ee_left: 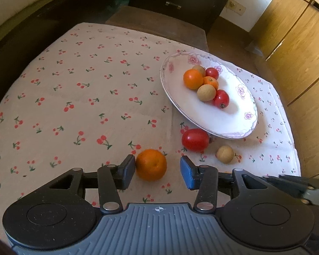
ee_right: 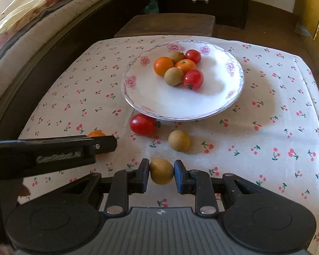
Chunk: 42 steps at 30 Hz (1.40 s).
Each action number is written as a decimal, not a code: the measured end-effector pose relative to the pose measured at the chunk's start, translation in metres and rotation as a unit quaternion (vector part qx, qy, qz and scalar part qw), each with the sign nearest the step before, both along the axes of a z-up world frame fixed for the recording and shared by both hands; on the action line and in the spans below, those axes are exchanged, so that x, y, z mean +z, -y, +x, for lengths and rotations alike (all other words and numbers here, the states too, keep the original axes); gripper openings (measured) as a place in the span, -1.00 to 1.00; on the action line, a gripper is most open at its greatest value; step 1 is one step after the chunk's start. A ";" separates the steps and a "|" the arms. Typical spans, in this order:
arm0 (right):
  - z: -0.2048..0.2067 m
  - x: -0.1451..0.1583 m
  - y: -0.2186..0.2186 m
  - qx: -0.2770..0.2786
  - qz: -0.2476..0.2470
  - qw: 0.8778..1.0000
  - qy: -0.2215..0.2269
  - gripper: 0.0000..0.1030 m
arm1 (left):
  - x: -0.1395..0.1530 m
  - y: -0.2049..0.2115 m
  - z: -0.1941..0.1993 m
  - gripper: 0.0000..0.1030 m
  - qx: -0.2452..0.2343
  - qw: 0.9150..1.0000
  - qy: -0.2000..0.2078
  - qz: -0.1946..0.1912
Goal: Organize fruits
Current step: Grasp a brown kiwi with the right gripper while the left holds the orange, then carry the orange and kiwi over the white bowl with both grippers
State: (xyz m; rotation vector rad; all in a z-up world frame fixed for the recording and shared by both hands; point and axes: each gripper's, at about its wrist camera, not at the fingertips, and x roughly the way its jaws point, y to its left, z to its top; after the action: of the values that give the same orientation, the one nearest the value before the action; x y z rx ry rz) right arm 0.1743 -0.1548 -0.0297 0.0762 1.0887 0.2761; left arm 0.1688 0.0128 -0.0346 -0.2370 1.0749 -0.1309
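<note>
Looking down my left wrist view: left gripper (ee_left: 158, 171) low centre of frame, jaws parted. An orange (ee_left: 151, 164) sits on the cloth (ee_left: 74, 89) between them; the black pad (ee_left: 127, 171) touches its left side, while the blue pad (ee_left: 187, 173) stands clear on the right. Not gripped.

Right wrist view: right gripper (ee_right: 161, 174) low centre, jaws closed on a brown fruit (ee_right: 161, 171), both pads pressing its sides.

Plate (ee_right: 151, 97) upper centre of the right view, holding six fruits in a cluster: two orange, two brown, two red. Loose on the cloth just below the plate's near rim: a tomato (ee_right: 143, 125), partly tucked under the rim, and another brown fruit, the loose one (ee_right: 179, 140), right of it and apart from it.

In the right view the left gripper's arm crosses the left edge and hides most of the orange. I cannot tell whether the held brown fruit is off the cloth.
</note>
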 end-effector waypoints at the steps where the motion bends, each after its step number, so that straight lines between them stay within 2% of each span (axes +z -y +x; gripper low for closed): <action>1: 0.000 0.000 0.002 -0.001 0.001 1.000 0.000 -0.48 | -0.002 0.001 0.001 0.05 0.000 1.000 -0.002 0.002; 6: 0.001 0.001 0.005 -0.006 0.004 1.000 0.001 -0.48 | -0.006 0.010 0.002 0.00 -0.004 1.000 0.001 0.026; 8: 0.000 0.002 0.006 -0.008 0.003 1.000 0.003 -0.48 | -0.006 0.009 0.002 -0.14 0.001 1.000 0.002 0.029; 10: -0.001 0.002 0.007 -0.008 0.002 1.000 0.002 -0.48 | -0.006 0.006 0.005 -0.19 0.004 1.000 0.001 0.030; 15: 0.000 0.001 0.011 -0.016 -0.002 1.000 0.001 -0.48 | -0.006 0.009 0.001 -0.20 -0.009 0.999 0.004 0.040; 22: -0.005 0.006 0.007 -0.010 -0.006 1.000 0.010 -0.48 | -0.002 0.015 -0.015 -0.21 -0.034 0.999 0.001 0.030; 29: -0.017 0.021 0.011 -0.010 -0.013 0.999 0.027 -0.48 | 0.018 0.022 -0.033 -0.21 -0.053 0.998 0.024 0.032; 42: -0.016 0.053 0.021 -0.027 0.008 0.997 0.065 -0.47 | 0.055 0.033 -0.027 -0.21 -0.051 0.996 0.060 0.039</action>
State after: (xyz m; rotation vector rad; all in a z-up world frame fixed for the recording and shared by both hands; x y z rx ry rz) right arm 0.1588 -0.1754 0.0235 0.1006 0.9539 0.2386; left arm 0.1415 -0.0206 0.0199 -0.1014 0.9706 -0.1924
